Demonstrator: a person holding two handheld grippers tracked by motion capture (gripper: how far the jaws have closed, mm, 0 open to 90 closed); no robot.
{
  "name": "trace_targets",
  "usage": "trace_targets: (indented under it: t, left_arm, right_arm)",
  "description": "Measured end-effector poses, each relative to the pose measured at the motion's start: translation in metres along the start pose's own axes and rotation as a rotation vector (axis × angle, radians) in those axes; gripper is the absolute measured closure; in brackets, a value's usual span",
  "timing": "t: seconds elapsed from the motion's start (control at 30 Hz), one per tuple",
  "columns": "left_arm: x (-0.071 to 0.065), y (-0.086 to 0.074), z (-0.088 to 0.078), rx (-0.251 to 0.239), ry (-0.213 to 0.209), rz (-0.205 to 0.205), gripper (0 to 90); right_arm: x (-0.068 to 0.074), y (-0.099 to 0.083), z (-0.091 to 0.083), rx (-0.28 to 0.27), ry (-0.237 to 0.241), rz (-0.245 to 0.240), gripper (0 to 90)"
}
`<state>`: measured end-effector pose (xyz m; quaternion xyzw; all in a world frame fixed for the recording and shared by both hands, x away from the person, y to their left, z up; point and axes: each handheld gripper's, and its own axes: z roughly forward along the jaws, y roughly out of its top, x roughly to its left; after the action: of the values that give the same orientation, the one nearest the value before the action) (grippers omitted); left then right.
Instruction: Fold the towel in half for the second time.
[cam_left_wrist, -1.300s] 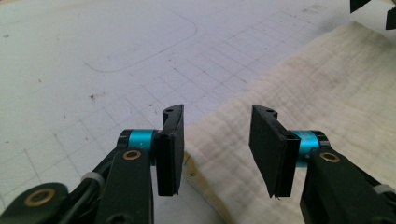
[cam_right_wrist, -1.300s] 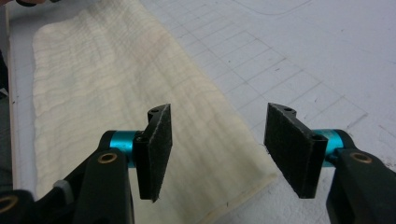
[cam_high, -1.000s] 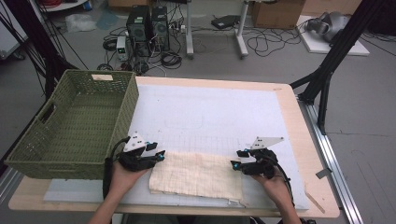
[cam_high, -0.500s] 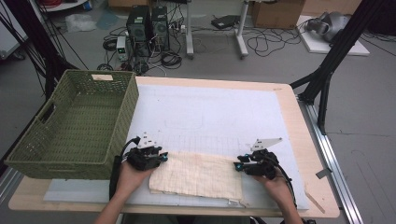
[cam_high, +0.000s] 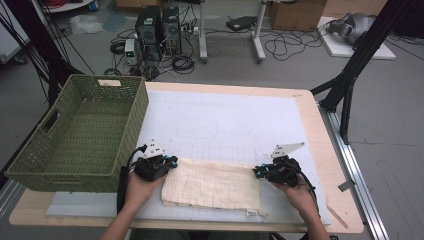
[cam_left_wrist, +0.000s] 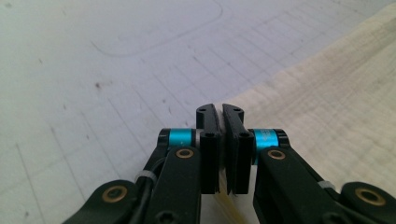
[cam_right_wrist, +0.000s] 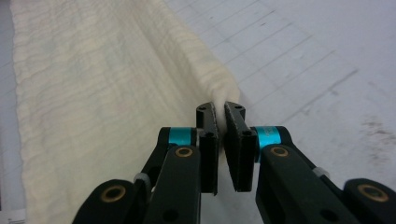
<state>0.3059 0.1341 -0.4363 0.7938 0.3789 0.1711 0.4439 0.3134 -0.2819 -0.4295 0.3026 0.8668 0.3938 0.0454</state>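
Both grippers have just been closing and are now pinched on the far corners of the cream cloth (cam_high: 212, 184): the left gripper (cam_high: 170, 162) holds its far-left corner, the right gripper (cam_high: 257, 171) its far-right one. That cloth lies folded near the front edge of the white mat (cam_high: 225, 120), its long axis running side to side between the two hands, so each hand is equally near its own end. Any lift or fold probably has to go evenly with both. From above the pinch points are tiny; the left gripper view (cam_left_wrist: 223, 122) shows fabric squeezed between the pads, and the right gripper view (cam_right_wrist: 220, 114) shows a thick rolled edge of cloth (cam_right_wrist: 93, 93) caught at the jaw tips. A green basket (cam_high: 75, 135) stands just left.
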Motion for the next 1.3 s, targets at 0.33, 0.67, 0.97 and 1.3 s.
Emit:
trace_targets:
  t: [0.33, 0.67, 0.97, 1.3]
  left_arm:
    - [0.008, 0.022, 0.022, -0.114, 0.087, -0.015, 85.3]
    - [0.008, 0.018, 0.019, -0.097, 0.077, 0.058, 84.7]
    - [0.0, 0.01, 0.008, -0.123, 0.062, 0.092, 84.2]
    - [-0.003, 0.001, -0.006, -0.154, 0.018, 0.126, 83.7]
  right_arm:
    - [-0.032, 0.021, -0.01, -0.09, -0.075, 0.055, 84.4]
    - [-0.031, 0.02, -0.009, -0.107, -0.067, 0.052, 84.3]
    - [-0.019, 0.012, -0.014, -0.128, -0.05, 0.038, 84.1]
    - [-0.002, -0.002, -0.021, -0.129, -0.029, 0.001, 83.7]
